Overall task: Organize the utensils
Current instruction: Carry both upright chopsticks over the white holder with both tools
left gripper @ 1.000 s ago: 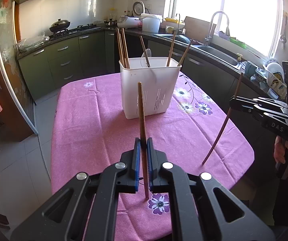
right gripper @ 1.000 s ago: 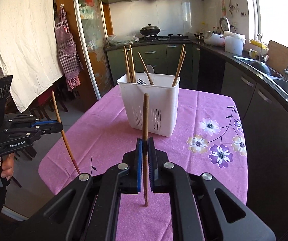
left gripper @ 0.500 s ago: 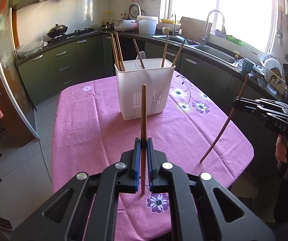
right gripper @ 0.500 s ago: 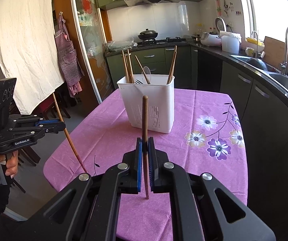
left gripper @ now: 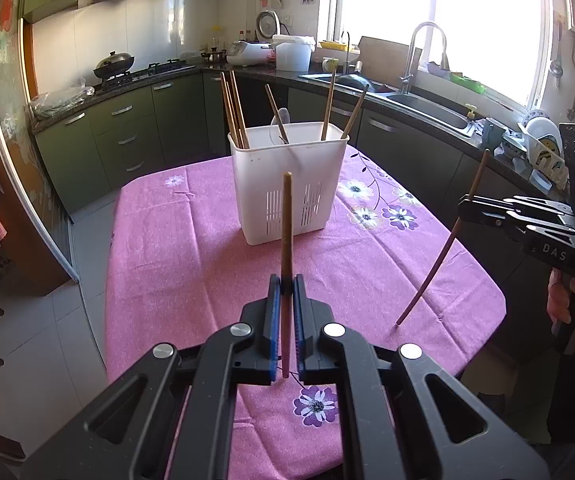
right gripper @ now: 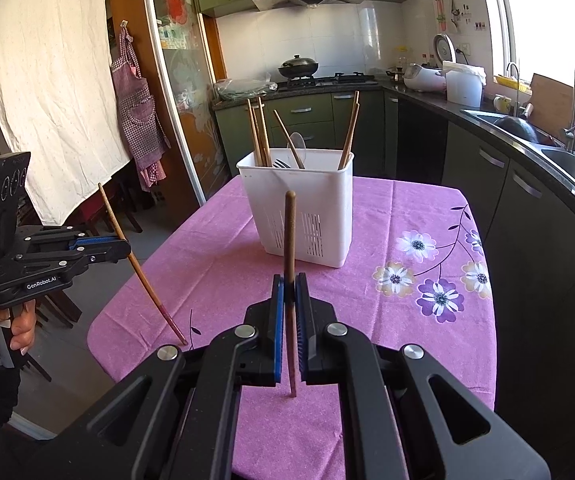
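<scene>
A white slotted utensil holder (left gripper: 287, 188) stands on the pink flowered tablecloth (left gripper: 175, 248), with several wooden chopsticks, a fork and a spoon upright in it; it also shows in the right wrist view (right gripper: 303, 212). My left gripper (left gripper: 286, 284) is shut on a brown chopstick (left gripper: 286, 236), held upright, well short of the holder. My right gripper (right gripper: 289, 282) is shut on another brown chopstick (right gripper: 289, 248), also upright. Each gripper shows in the other's view, the left (right gripper: 121, 246) and the right (left gripper: 465, 204).
Green kitchen cabinets and a dark counter (left gripper: 135, 92) run behind the table, with a wok on the stove (left gripper: 113, 62), a sink and tap (left gripper: 423, 100). A white cloth (right gripper: 47, 92) and an apron hang at the left. Tiled floor lies left of the table.
Both grippers have drawn back and risen a little from the holder, each still holding its chopstick. The left chopstick now stands more upright.
</scene>
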`<state>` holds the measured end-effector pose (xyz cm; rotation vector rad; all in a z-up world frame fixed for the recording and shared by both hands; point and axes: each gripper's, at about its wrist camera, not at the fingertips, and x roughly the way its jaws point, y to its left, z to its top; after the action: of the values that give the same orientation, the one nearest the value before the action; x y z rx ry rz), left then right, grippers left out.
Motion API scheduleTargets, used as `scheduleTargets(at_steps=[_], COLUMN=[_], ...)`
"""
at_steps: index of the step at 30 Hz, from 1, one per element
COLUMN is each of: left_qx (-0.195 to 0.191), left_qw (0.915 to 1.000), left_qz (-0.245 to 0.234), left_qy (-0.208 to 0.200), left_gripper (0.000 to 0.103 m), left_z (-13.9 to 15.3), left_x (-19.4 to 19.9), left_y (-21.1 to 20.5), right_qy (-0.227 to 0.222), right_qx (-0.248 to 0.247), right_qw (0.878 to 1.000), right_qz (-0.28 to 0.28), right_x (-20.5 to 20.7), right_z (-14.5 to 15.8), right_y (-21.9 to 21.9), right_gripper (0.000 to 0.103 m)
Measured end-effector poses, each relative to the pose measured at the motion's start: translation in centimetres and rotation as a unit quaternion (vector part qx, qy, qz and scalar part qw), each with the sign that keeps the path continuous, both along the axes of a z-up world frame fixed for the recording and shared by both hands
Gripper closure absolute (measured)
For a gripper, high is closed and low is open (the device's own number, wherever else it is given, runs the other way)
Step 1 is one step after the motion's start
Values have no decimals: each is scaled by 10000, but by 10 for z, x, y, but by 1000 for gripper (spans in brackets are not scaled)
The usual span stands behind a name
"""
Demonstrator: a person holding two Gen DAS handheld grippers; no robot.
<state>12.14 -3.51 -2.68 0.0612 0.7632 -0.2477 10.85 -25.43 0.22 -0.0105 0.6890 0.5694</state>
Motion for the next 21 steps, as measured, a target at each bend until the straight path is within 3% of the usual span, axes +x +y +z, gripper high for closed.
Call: scheduleTargets(at_steps=[10, 21], left_qx=[-106, -218], left_qw=[9998, 9957], left_qz=[-66, -241], left_qy=[-168, -867], left_gripper=[97, 97], left_z=[28, 110], left_x=[9, 45], left_y=[3, 1], right_qy=[-316, -969], right_qx=[105, 564], right_qw=[9993, 9934], right_qz=[178, 250], right_x=[12, 57], right_z=[41, 134], right_y=[9, 19], right_gripper=[97, 97])
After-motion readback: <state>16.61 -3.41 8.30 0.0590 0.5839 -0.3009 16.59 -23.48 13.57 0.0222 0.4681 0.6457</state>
